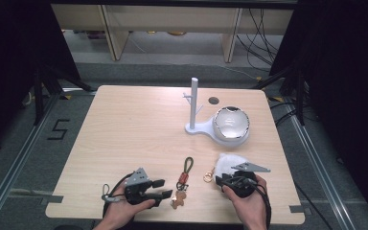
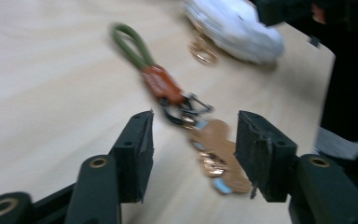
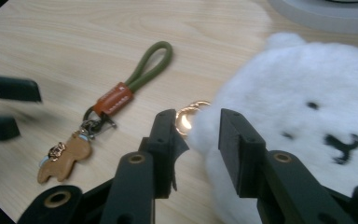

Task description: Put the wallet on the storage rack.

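A keychain lies near the table's front edge, with a green cord loop (image 1: 188, 164), an orange leather band (image 1: 182, 180) and a brown bear charm (image 1: 178, 200). My left gripper (image 1: 165, 188) lies just left of the charm. In the left gripper view its jaws stand open (image 2: 196, 119) with the bear charm (image 2: 221, 161) lying between them, close to the right-hand pad. A white fluffy bear plush (image 1: 227, 164) with a gold ring (image 1: 207, 177) lies to the right. My right gripper (image 1: 230, 176) is at its near side. Its jaws (image 3: 198, 116) straddle the edge of the plush (image 3: 303, 126), beside the gold ring (image 3: 189, 114).
A white stand with a pegged post (image 1: 194, 103) and a round silvery bowl (image 1: 231, 124) stands at the back right of the wooden table (image 1: 124, 129). A small dark hole (image 1: 213, 100) sits behind it. Black curtains and cables flank the table.
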`<act>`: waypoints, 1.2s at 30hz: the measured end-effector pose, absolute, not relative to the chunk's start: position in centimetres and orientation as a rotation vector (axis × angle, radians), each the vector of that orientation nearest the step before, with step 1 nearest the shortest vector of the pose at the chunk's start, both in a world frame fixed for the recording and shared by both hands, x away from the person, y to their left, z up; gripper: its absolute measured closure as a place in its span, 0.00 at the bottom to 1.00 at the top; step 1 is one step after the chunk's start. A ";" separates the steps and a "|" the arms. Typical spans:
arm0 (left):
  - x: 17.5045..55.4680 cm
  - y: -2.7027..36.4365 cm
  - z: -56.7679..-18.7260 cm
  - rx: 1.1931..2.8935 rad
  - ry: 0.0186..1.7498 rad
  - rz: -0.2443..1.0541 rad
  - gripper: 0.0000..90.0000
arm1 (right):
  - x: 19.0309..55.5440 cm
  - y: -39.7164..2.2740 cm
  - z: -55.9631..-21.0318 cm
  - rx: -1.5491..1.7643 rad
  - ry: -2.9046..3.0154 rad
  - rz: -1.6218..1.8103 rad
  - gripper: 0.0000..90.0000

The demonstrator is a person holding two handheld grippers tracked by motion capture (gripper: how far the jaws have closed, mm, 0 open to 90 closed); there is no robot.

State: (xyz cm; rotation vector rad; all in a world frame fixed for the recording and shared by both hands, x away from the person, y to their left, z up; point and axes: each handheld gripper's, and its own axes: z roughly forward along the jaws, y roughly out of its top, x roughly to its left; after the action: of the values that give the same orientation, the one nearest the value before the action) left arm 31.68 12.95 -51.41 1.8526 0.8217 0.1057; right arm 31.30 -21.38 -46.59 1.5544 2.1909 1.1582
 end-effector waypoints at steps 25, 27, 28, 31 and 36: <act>33.1 17.9 -51.7 1.771 0.956 0.373 0.40 | 36.9 -27.7 -42.8 1.843 2.387 0.615 0.61; 33.0 18.0 -51.7 1.777 0.963 0.376 0.40 | 37.5 -28.0 -43.0 1.859 2.386 0.584 0.59; 33.0 18.0 -51.7 1.778 0.965 0.376 0.40 | 37.8 -28.1 -43.2 1.874 2.395 0.570 0.58; 33.0 18.0 -51.9 1.774 0.962 0.372 0.40 | 38.7 -28.6 -43.9 1.918 2.386 0.546 0.54; 33.0 18.1 -52.0 1.778 0.953 0.373 0.40 | 39.8 -29.3 -45.4 1.928 2.384 0.502 0.44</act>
State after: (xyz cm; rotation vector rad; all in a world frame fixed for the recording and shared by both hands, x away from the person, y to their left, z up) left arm 33.04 18.07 -51.96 1.7783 0.9532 0.3726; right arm 39.76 -29.33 -45.42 1.9282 2.3841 0.5020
